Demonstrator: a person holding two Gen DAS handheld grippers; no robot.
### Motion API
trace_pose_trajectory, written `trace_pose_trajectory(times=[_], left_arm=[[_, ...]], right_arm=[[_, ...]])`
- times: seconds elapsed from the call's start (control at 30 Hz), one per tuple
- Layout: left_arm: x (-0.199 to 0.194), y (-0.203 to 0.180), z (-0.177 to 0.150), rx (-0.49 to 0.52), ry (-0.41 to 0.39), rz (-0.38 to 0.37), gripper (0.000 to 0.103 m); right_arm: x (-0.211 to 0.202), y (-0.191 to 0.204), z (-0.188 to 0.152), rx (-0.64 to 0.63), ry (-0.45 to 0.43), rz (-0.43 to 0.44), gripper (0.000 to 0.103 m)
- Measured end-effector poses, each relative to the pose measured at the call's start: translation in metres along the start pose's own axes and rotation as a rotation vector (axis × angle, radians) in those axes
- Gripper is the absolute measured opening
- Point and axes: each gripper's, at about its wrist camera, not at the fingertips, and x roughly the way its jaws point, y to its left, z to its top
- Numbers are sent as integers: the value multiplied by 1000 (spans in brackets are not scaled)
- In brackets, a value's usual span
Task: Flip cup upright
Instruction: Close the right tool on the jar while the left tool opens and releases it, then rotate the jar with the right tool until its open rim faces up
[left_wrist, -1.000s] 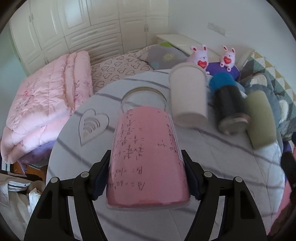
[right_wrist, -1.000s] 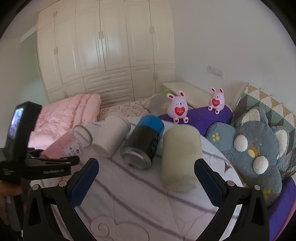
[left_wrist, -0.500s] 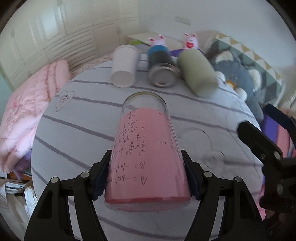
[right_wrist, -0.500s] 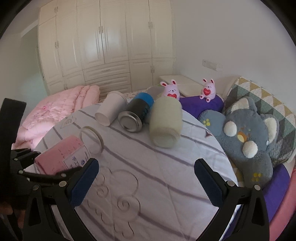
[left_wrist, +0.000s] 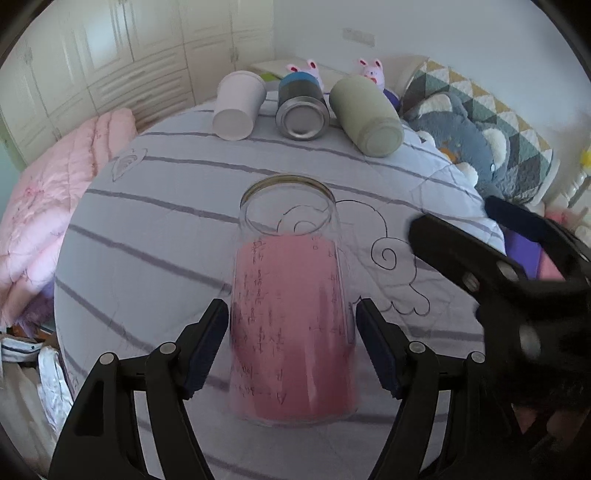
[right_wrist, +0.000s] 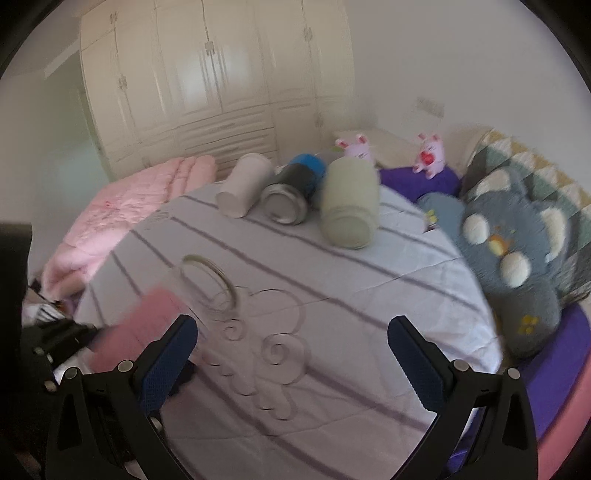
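A clear glass cup with pink paper inside stands between the fingers of my left gripper, mouth up and tilted away, its base near the striped round bed cover. The pads stand slightly off its sides, so the left gripper is open. The cup shows blurred in the right wrist view. My right gripper is open and empty above the cover; it shows at the right of the left wrist view.
Three cups lie on their sides at the far edge: white, black with blue top, pale green. A grey plush cushion is at the right, a pink quilt at the left.
The left gripper carried the pink cup toward the near middle of the cover and its pads have come off the cup's sides. The right gripper moved closer to the cup.
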Motion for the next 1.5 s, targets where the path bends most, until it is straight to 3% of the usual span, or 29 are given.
trace_pose_trajectory(times=[0.23, 0.43, 0.6, 0.83, 1.0, 1.07, 1.27, 1.5], left_arm=[[-28, 16, -12, -38, -59, 4, 82], [-37, 36, -22, -89, -78, 7, 86], [-36, 47, -25, -135, -75, -34, 88], [-31, 51, -23, -138, -72, -64, 91], [-29, 48, -20, -122, -66, -80, 91], [-29, 48, -19, -119, -67, -86, 92], [-25, 45, -17, -121, -57, -95, 92], [-16, 44, -6, -128, -58, -80, 92]], right_arm=[[24, 19, 17, 97, 116, 206, 103], [54, 43, 19, 97, 227, 233, 103], [80, 45, 15, 196, 350, 307, 103], [98, 54, 15, 219, 426, 326, 103], [118, 61, 11, 231, 499, 353, 84], [121, 61, 11, 222, 505, 348, 79], [119, 58, 14, 207, 494, 379, 77], [91, 64, 35, 55, 321, 348, 77]])
